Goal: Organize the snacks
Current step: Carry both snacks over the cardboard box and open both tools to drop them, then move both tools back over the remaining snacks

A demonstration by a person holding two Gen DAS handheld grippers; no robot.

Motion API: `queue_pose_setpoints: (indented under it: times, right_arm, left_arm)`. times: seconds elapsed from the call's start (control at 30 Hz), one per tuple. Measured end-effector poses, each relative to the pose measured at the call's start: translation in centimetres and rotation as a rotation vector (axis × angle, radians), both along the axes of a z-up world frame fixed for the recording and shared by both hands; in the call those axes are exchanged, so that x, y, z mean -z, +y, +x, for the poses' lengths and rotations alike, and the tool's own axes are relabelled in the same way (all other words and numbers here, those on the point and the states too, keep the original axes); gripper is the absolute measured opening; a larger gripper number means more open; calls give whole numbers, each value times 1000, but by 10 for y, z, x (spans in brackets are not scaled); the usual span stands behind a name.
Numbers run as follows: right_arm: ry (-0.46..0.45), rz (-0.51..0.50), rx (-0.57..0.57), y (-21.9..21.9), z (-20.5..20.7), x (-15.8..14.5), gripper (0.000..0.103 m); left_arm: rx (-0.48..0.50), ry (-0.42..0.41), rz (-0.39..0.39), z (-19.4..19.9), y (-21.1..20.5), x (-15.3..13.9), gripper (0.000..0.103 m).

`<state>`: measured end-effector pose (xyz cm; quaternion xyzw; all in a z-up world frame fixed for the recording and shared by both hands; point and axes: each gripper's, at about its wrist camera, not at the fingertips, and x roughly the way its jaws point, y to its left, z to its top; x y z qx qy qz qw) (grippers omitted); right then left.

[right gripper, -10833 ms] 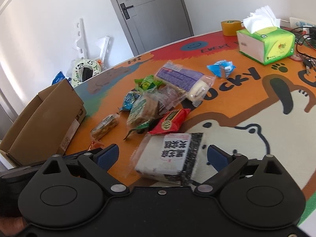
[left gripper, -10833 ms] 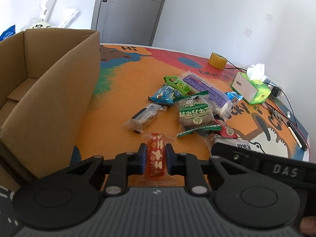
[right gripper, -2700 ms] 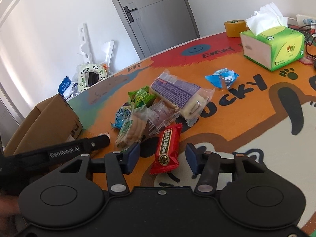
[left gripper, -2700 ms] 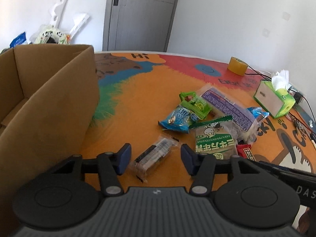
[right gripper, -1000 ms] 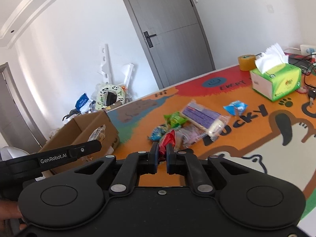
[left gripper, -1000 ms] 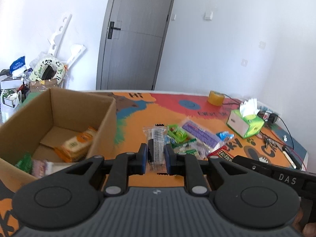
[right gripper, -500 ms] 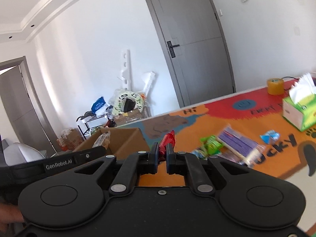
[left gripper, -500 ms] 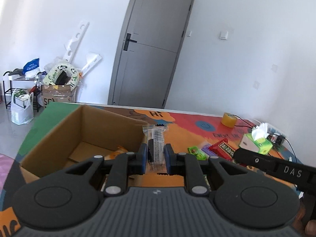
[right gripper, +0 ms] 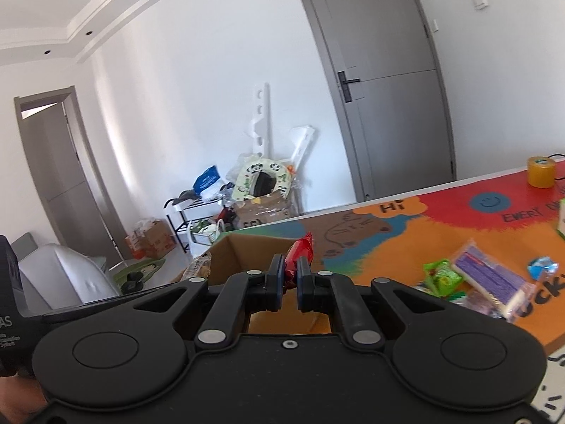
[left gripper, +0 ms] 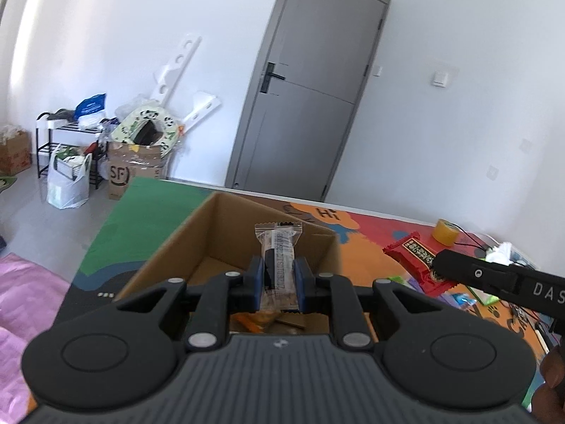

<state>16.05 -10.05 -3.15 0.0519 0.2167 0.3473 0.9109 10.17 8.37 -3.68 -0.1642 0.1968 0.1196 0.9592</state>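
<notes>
My left gripper (left gripper: 279,279) is shut on a clear-wrapped brown snack bar (left gripper: 279,261) and holds it upright above the open cardboard box (left gripper: 183,243). My right gripper (right gripper: 290,275) is shut on a red snack packet (right gripper: 298,254), also over the box (right gripper: 247,251). In the left wrist view the red packet (left gripper: 418,261) hangs to the right of the box, held by the right gripper (left gripper: 436,266). Orange-wrapped snacks (left gripper: 261,318) lie on the box floor.
Several snack packets lie on the colourful table mat (right gripper: 406,243), among them a purple-labelled pack (right gripper: 494,282), a green one (right gripper: 441,275) and a blue one (right gripper: 542,266). A yellow tape roll (right gripper: 540,171) stands at the back. Clutter (left gripper: 141,141) sits by the wall.
Both grippers have risen and swung left, carrying their snacks from beside the box to above its opening. Both stay shut.
</notes>
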Motion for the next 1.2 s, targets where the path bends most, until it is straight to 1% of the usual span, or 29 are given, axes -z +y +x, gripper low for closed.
queue_pose_setpoints:
  times: [0.13,0.27,0.3,0.4,0.63,0.73,0.77,0.83,0.87,0.9,1.0,1.03,1.2]
  right_arm:
    - [2,-1,-31,14,0,0,9]
    - [5,-1,-57,26,0,1,9]
    - [7,-4,-63,30,0,2,9]
    - [16,-12,-75,38,1,5,9]
    - [30,-24,-111,59,1,7,9]
    - [35,-13,-138,68,1,6,9]
    - [42,-9,-147,71,0,5,11]
    - [66,-4,-145,74,3,6,22]
    - [71,-6,-135,73,3,7,28]
    - [75,-8,-126,72,4,9,28]
    - [105,-5,-111,63,5,12,28]
    - [108,-7,-102,59,4,12,28]
    - [115,-5,-44,38,3,13,42]
  left_arm:
    - [-24,8,-16,-1,14,1,18]
    - [-29,23,-29,2,24,4,19]
    - [-34,31,-33,2,26,4,23]
    - [-46,26,-55,-1,32,4,28]
    - [-83,0,-76,-14,46,0,32]
    - [-96,-6,-78,-18,50,-2,34]
    - [-98,-8,-77,-19,51,-3,35]
    - [-100,-8,-76,-19,51,-4,37]
    - [-101,-8,-76,-19,52,-4,41]
    - [-101,-8,-74,-19,52,-4,46]
    - [-101,-9,-66,-18,48,-3,54]
    - [-96,-10,-66,-17,46,-3,55]
    - [-77,-6,-64,-15,37,-2,67]
